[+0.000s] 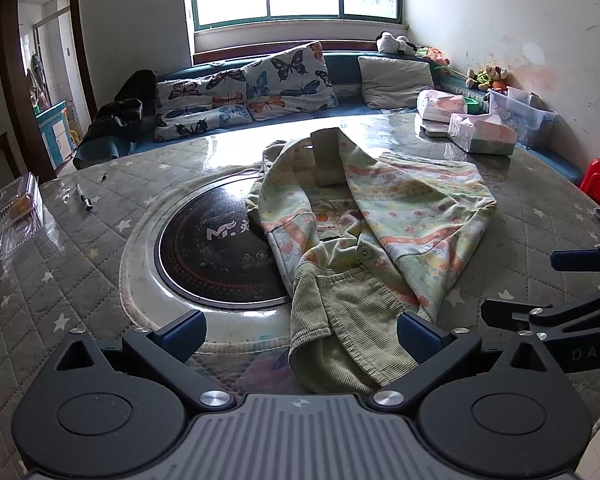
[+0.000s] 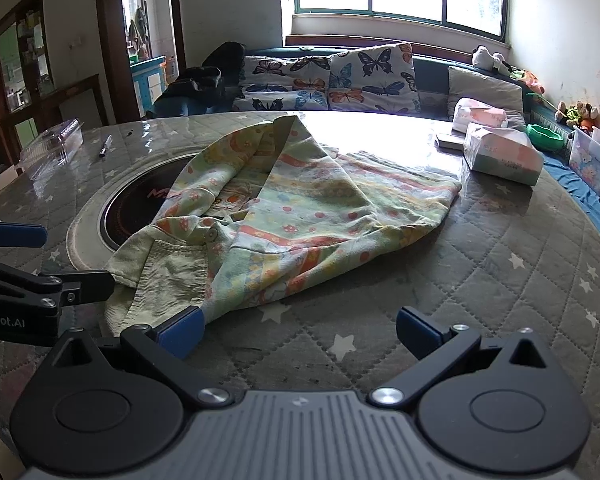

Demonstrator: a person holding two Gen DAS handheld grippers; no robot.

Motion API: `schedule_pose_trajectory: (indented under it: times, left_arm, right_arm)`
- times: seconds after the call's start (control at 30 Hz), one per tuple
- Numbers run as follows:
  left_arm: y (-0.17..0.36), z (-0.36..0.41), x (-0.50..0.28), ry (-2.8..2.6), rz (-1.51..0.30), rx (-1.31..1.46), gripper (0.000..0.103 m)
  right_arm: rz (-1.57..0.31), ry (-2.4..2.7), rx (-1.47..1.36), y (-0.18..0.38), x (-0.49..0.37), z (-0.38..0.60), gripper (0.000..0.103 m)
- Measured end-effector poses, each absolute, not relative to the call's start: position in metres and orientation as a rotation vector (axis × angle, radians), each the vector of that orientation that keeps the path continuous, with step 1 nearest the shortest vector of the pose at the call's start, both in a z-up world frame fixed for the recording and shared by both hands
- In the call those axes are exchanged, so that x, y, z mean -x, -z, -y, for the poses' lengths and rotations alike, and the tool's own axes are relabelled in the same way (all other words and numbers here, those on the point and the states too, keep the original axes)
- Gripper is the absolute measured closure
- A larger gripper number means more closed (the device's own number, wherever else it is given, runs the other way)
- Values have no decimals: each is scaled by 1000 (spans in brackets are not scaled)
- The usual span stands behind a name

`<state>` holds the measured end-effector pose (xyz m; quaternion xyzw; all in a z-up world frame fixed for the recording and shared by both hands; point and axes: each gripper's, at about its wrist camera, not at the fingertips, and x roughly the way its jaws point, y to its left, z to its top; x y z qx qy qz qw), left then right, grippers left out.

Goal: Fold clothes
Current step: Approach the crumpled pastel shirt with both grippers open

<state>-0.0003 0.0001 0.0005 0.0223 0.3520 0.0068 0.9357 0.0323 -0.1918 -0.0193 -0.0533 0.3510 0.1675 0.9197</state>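
Looking along the left claw (image 1: 302,338): fingers spread wide, gripping nothing. A crumpled pastel garment (image 1: 364,216) lies on the quilted desk (image 1: 60,280), its ribbed green hem directly ahead btwn the fingers. Round cooktop (image 1: 216,248) sits ahead-left, partly under the cloth.

Right wrist view: right claw (image 2: 300,334) also wide open, empty; garment (image 2: 300,208) ahead and left, hem touching the left fingertip. Tissue boxes (image 2: 500,152) far ahead-right.

Fabric looks soft, light, floppy; probably best pinched at hem corners.

Black fingers (image 1: 182,334), seemingly blue-padded.
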Motion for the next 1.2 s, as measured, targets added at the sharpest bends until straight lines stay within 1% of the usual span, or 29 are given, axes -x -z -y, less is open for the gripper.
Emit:
schedule_pose_trajectory:
  times: [0.8,1.2]
  left_arm:
    - [-12,4,-22,-8,-703,-80,0]
    - [-6,-4,-42,-18,-731,-72,0]
  right_arm:
    - [-690,-367,96,3,-50,191,0]
    - [-715,-384,103,9,-66,181,0]
